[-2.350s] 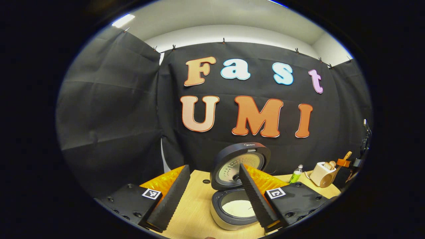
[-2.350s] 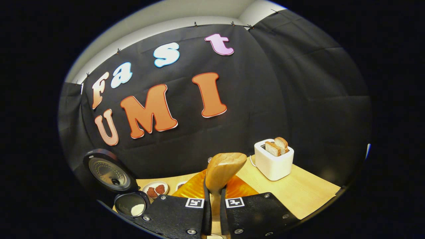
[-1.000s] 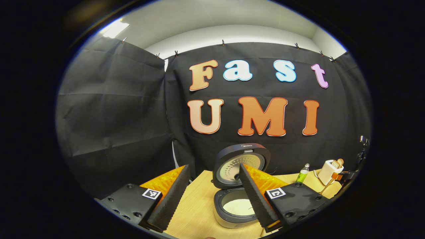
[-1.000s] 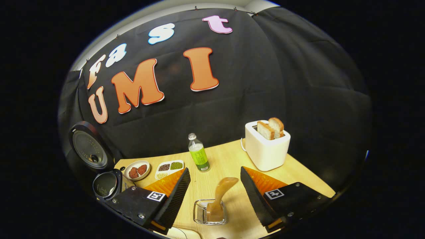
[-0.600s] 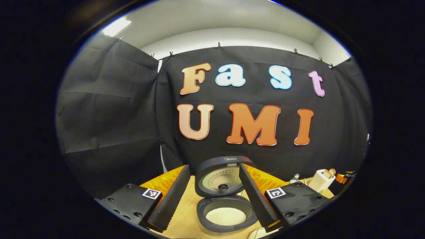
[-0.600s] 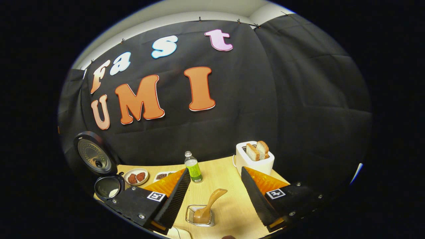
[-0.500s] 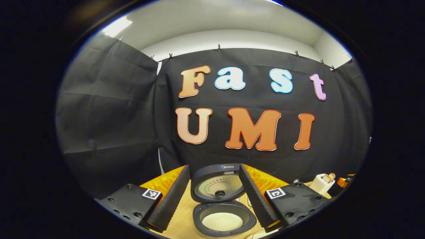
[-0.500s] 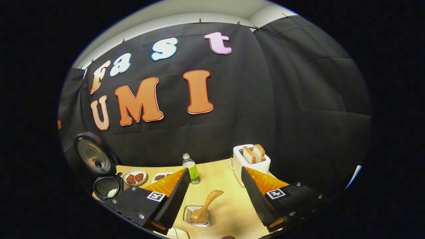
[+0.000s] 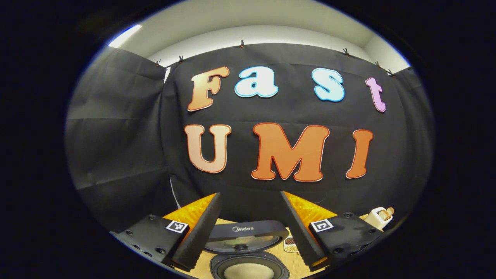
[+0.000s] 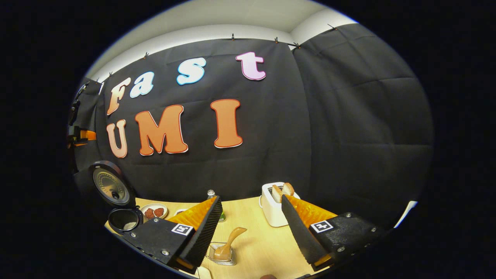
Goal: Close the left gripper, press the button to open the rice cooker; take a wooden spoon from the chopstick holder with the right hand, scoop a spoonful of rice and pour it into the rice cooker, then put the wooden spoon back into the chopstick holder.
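The rice cooker (image 9: 246, 234) stands with its lid raised just below my left gripper (image 9: 249, 193), which is open and holds nothing. White rice (image 9: 248, 272) lies in its pot. In the right gripper view the same cooker (image 10: 113, 188) sits at the far left of the table. My right gripper (image 10: 250, 197) is open and holds nothing. Below and between its fingers the wooden spoon (image 10: 231, 241) leans bowl-down in the wire chopstick holder (image 10: 219, 256), apart from both fingers.
A white toaster (image 10: 272, 209) with two bread slices stands at the back of the wooden table (image 10: 255, 248). A green bottle (image 10: 211, 193) peeks over my right gripper's left finger. A plate of red food (image 10: 154, 212) sits near the cooker.
The right gripper opened, left the spoon in the holder and drew back from it. The left gripper moved toward the cooker, which has slid to the bottom of its view.
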A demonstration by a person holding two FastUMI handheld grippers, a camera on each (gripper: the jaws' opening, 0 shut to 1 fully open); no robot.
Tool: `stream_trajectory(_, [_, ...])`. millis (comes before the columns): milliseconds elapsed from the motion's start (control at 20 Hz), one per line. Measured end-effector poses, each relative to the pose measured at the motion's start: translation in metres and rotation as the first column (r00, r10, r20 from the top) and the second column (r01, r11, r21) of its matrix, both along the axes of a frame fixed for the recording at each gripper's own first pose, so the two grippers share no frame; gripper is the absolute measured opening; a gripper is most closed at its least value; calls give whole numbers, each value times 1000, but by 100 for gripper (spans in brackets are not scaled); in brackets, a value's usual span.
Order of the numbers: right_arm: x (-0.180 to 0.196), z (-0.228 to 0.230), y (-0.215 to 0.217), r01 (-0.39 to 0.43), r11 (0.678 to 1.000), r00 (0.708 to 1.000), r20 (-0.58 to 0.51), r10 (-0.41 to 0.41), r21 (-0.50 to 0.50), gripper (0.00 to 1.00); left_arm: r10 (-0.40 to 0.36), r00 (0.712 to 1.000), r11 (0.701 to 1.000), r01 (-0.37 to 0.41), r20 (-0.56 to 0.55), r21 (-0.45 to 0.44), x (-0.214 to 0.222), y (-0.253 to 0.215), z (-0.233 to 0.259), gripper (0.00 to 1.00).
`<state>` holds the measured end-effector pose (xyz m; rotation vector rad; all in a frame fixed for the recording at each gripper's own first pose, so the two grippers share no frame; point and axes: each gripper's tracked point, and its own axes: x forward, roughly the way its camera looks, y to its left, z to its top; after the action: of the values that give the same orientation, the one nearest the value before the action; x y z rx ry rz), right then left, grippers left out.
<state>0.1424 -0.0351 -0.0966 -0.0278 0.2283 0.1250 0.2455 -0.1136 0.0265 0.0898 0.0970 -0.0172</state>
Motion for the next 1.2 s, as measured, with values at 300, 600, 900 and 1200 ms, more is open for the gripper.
stream_trajectory(300, [-11, 9, -24, 47, 999, 999, 16, -47, -4, 95, 39, 993, 999, -35, -111, 31, 53, 3, -52, 97])
stream_trajectory(600, [-21, 4, -33, 78, 997, 997, -10, -78, 26, 94, 50, 979, 999, -47, -197, 21, 58, 14, -92, 97])
stream_trajectory(900, [-27, 8, -24, 52, 997, 999, -9, -51, 52, 94, 25, 986, 999, -20, -165, 33, 20, 8, -101, 100])
stream_trajectory(1200, [-36, 12, -5, -37, 998, 999, 3, 37, 43, 94, 7, 982, 1000, -6, -191, 6, -44, -4, -129, 100])
